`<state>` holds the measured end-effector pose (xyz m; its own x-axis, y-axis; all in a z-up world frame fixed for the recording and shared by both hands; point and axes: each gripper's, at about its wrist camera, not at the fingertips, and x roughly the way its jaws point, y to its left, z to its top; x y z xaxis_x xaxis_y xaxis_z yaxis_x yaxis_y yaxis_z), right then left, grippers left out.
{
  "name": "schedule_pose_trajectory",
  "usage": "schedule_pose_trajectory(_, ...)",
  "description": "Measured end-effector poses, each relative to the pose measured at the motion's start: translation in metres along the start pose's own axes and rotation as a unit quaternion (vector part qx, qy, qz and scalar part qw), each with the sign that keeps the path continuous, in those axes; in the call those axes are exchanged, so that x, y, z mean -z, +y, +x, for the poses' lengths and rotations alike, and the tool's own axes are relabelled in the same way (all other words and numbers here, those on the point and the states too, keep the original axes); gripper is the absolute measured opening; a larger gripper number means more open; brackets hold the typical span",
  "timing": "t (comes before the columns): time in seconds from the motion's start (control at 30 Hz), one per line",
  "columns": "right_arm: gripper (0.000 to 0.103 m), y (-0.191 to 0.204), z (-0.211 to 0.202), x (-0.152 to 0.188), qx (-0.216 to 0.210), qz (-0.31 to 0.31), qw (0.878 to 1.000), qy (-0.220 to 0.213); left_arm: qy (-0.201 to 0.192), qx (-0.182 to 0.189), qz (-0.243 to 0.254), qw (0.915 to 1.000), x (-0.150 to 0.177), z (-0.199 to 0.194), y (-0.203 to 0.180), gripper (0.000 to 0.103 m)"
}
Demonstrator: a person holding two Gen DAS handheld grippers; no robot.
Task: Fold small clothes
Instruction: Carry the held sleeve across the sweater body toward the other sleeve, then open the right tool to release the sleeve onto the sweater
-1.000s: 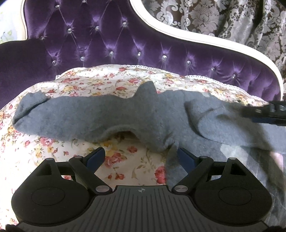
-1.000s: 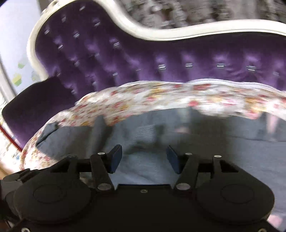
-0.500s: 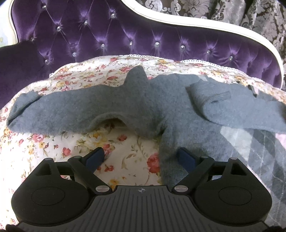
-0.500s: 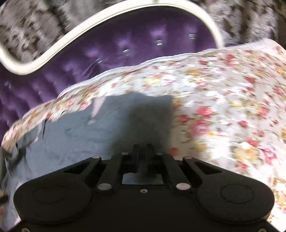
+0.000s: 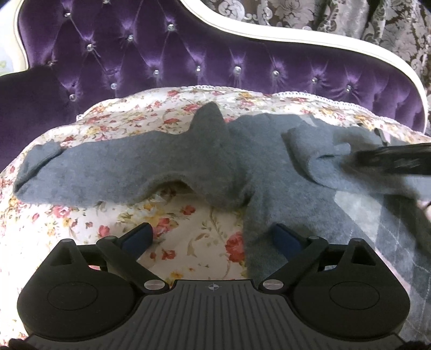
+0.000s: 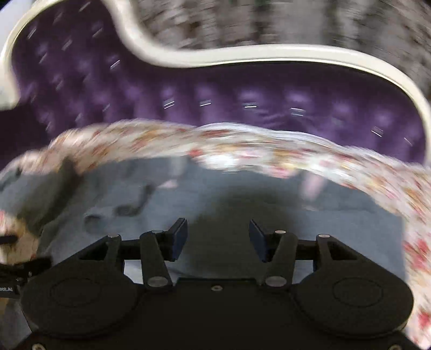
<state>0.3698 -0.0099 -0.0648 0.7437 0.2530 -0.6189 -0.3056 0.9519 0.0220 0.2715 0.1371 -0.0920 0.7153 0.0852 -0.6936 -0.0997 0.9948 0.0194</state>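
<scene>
A small grey fleece garment lies spread on the floral cover. Its left sleeve stretches out to the left, and the right sleeve is folded over the body. My left gripper hovers at the garment's near edge with its jaws opening. One fingertip is over grey cloth, the other over the cover, and neither presses on anything. My right gripper hangs above the garment, jaws opening and nothing between them. Its blurred black body enters the left wrist view beside the folded sleeve.
A purple tufted sofa back with a white frame rises behind the cover. A patterned curtain hangs beyond it. A pale diamond-patterned panel lies at the garment's right. The right wrist view is motion-blurred.
Half a second ago the right gripper was shut near the garment's far corner. Now it is open and back over the body, re-entering the left view. The left jaws stand slightly wider.
</scene>
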Motion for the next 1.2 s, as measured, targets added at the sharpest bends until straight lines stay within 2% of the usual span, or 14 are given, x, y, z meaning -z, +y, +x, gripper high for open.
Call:
schedule_pose_trajectory(0.13, 0.058, 0.045, 0.031, -0.006, -0.031, -0.040, 0.998, 0.025, -0.008, -0.006, -0.013, 0.9999, -0.002, -0.002, 0.006, 0.096)
schedule_pose_trajectory(0.2, 0.058, 0.060, 0.034, -0.010, -0.058, -0.036, 0.998, 0.014, -0.011, -0.007, -0.026, 0.9996, -0.002, -0.003, 0.011, 0.096)
schedule_pose_trajectory(0.3, 0.058, 0.062, 0.027, -0.014, -0.110, 0.008, 0.994, -0.020, -0.017, -0.015, -0.056, 0.9982, -0.005, -0.004, 0.022, 0.096)
schedule_pose_trajectory(0.4, 0.058, 0.051, 0.019, -0.008, -0.119, 0.054, 0.991, -0.029, -0.026, -0.015, -0.089, 0.9956, -0.007, -0.006, 0.032, 0.096)
schedule_pose_trajectory(0.5, 0.059, 0.034, 0.011, 0.003, -0.111, 0.104, 0.988, -0.026, -0.037, -0.031, -0.109, 0.9929, -0.007, -0.008, 0.040, 0.096)
schedule_pose_trajectory(0.57, 0.059, 0.020, 0.006, 0.016, -0.118, 0.149, 0.981, -0.023, -0.043, -0.046, -0.113, 0.9916, -0.008, -0.008, 0.044, 0.096)
schedule_pose_trajectory(0.63, 0.061, 0.015, 0.005, 0.029, -0.108, 0.166, 0.980, -0.021, -0.053, -0.054, -0.118, 0.9901, -0.008, -0.011, 0.049, 0.096)
schedule_pose_trajectory(0.73, 0.061, 0.018, 0.003, 0.044, -0.087, 0.150, 0.984, -0.038, -0.079, -0.067, -0.118, 0.9876, -0.006, -0.015, 0.056, 0.096)
schedule_pose_trajectory(0.83, 0.062, 0.026, 0.001, 0.043, -0.067, 0.129, 0.988, -0.045, -0.073, -0.075, -0.123, 0.9869, -0.005, -0.013, 0.065, 0.096)
schedule_pose_trajectory(0.93, 0.075, 0.037, 0.001, 0.047, -0.055, 0.090, 0.993, -0.050, -0.057, -0.077, -0.130, 0.9869, -0.006, -0.011, 0.072, 0.096)
schedule_pose_trajectory(1.0, 0.081, 0.048, 0.003, 0.048, -0.043, 0.060, 0.996, -0.048, -0.052, -0.099, -0.130, 0.9852, -0.007, -0.011, 0.076, 0.096)
schedule_pose_trajectory(1.1, 0.082, 0.063, 0.005, 0.051, -0.007, 0.018, 0.999, -0.049, -0.064, -0.116, -0.142, 0.9809, -0.008, -0.018, 0.088, 0.096)
schedule_pose_trajectory(1.2, 0.082, 0.062, 0.005, 0.054, -0.007, 0.020, 0.998, -0.058, -0.068, -0.129, -0.149, 0.9779, -0.011, -0.023, 0.107, 0.096)
